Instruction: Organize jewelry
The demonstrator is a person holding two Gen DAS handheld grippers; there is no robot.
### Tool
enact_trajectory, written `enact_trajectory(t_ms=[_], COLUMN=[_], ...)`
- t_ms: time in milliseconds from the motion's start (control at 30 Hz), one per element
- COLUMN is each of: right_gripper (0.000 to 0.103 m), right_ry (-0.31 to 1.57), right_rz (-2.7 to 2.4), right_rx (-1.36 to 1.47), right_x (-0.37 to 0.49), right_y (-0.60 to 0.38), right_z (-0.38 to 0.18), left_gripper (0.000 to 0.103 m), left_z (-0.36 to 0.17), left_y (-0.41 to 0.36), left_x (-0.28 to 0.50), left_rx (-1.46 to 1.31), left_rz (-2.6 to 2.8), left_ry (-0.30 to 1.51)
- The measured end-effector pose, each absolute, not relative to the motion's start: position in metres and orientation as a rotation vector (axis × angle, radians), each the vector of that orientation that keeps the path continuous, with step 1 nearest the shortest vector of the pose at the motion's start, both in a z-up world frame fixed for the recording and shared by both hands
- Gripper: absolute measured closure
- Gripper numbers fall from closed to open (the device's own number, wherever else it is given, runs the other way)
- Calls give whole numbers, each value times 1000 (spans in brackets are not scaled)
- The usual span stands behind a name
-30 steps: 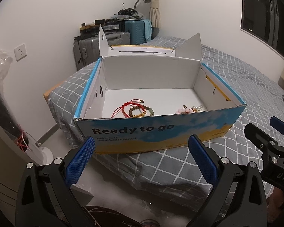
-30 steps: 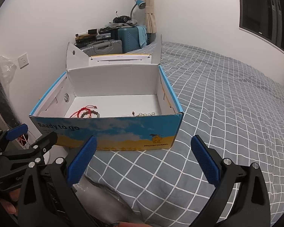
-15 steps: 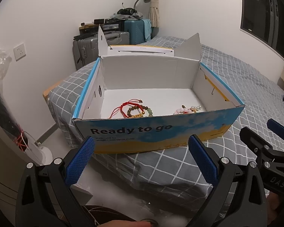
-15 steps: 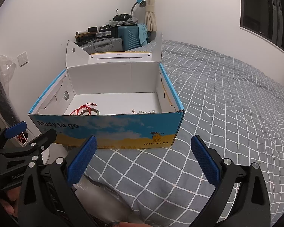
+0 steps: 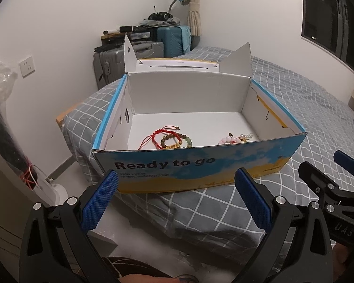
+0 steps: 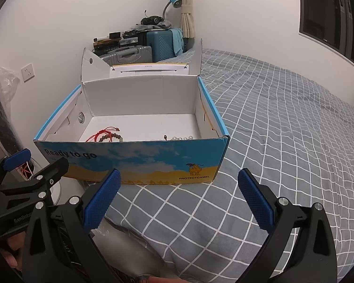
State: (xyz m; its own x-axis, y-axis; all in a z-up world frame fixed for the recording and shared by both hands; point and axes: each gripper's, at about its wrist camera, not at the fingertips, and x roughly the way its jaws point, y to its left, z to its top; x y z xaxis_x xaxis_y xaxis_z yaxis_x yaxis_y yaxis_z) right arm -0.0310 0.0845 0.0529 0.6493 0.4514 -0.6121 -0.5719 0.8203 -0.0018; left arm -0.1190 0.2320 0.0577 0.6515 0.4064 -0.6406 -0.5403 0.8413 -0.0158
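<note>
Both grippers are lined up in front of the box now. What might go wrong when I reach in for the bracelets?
1. The red cord bracelet lies touching the green bead bracelet; grabbing one may drag both.
2. The box front wall hides part of the pearl bracelet; the right gripper might clip the rim.
3. The box sits near the bed corner; a push may slide it.

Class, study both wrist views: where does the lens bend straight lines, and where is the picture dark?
Left wrist view: the box front edge and the window frame bow outward, and the corners go black. Right wrist view: the bedspread grid curves, with the same dark corners; lighting is even, without harsh glare.
</note>
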Motion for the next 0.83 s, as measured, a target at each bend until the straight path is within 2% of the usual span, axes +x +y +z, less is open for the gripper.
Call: enact_trajectory(t_ms=[833], right_gripper=[8], right_ry=[638], right_rz=[584], right_rx=[-204], right_x=[-30], right_y=[84], right_z=[50], left_gripper=[6], left_z=[59], left_y=[229], left_x=[-121], left_rx=[-216], left_rz=[540], left_ry=[663])
